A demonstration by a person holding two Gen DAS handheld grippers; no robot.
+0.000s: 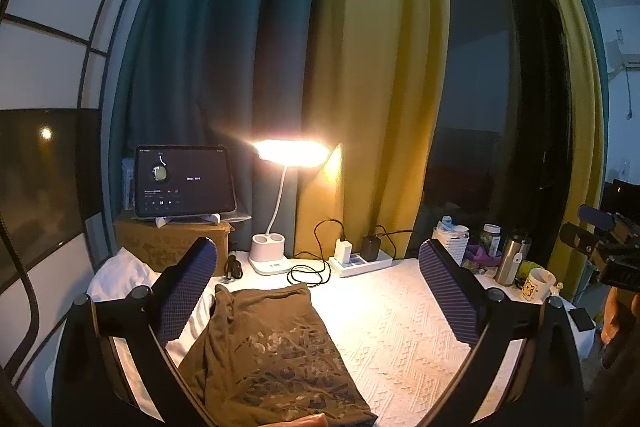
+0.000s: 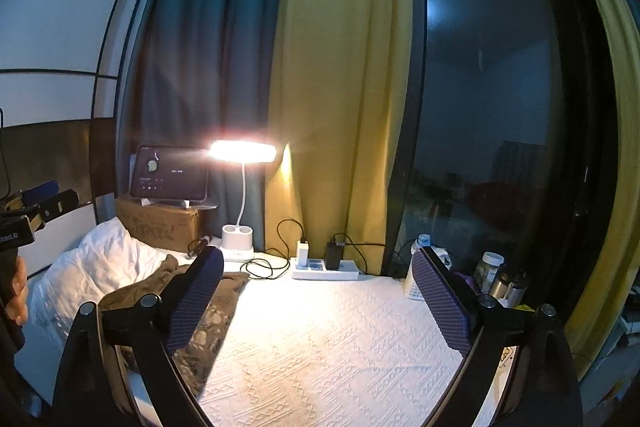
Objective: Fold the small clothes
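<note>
An olive-brown printed T-shirt (image 1: 272, 351) lies folded on the white textured cloth (image 1: 400, 327) covering the table. In the left wrist view it sits low and left of centre, just inside the left finger. My left gripper (image 1: 318, 287) is open and empty, held above the shirt's far end. In the right wrist view the shirt (image 2: 208, 323) lies at the left, partly behind the left finger. My right gripper (image 2: 318, 291) is open and empty above the bare cloth (image 2: 332, 347), to the right of the shirt.
A lit desk lamp (image 1: 272, 259), a power strip with chargers and cables (image 1: 360, 261) and a tablet on a cardboard box (image 1: 184, 183) stand at the back. A white pillow (image 2: 92, 267) lies left. A basket, bottles, flask (image 1: 512, 259) and mug (image 1: 538, 285) crowd the right edge.
</note>
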